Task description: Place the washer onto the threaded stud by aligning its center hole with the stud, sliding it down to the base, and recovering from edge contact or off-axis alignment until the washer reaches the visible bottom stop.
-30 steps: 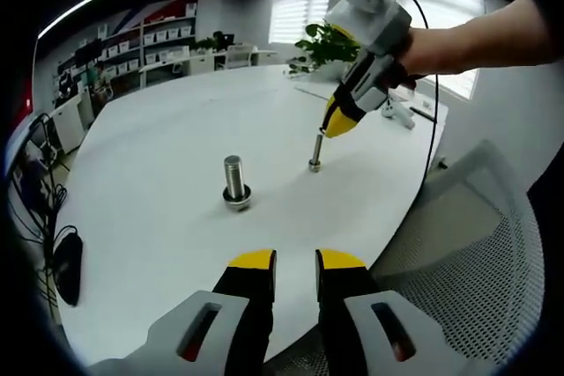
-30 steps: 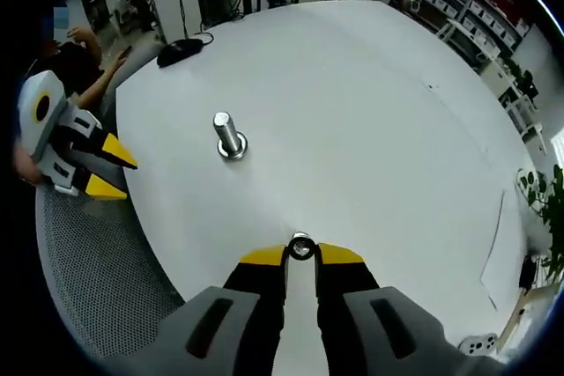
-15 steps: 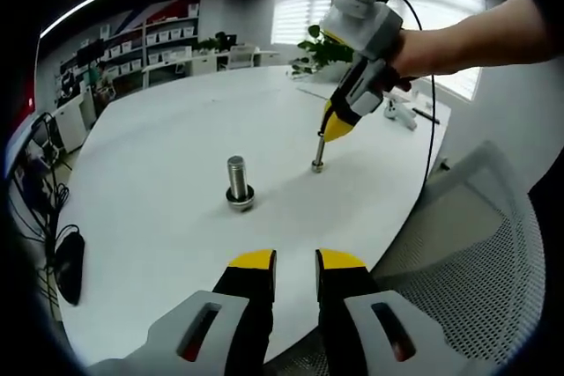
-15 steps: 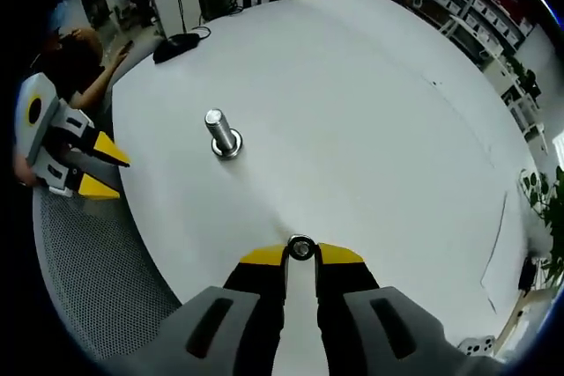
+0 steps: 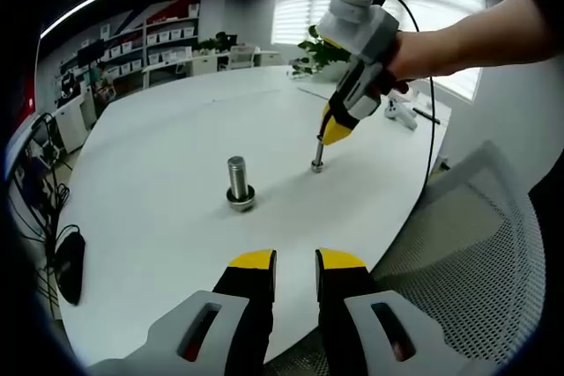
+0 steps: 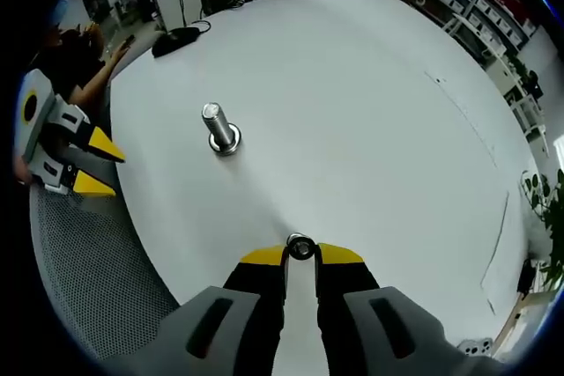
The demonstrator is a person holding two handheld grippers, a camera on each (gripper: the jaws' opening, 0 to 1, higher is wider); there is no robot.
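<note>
Washer (image 6: pixel 300 247) sits at the tips of the right gripper (image 6: pixel 300 255), clenched between the yellow jaws and seen nearly face-on, hole open. In the left gripper view the right gripper (image 5: pixel 337 129) stands tip-down over a thin upright stud (image 5: pixel 316 152) on the table (image 5: pixel 159 129); whether the washer is already over the stud's top or just above it, I cannot tell. A second, thicker stud (image 5: pixel 237 183) stands apart on the table with a ring at its base (image 5: pixel 239 203), also seen from the right gripper view (image 6: pixel 216 127). Judged handling: the washer is small, rigid metal, light, smooth and likely slippery; it would tip or jam if tilted against the threads, so best held by opposite rim edges, flat, with the hole left clear. Left gripper (image 5: pixel 295 261) hangs back low at the table edge, jaws near together with a narrow gap, holding nothing. No brand, label or writing is readable on the parts or grippers; shelves in the background are too small to read.
</note>
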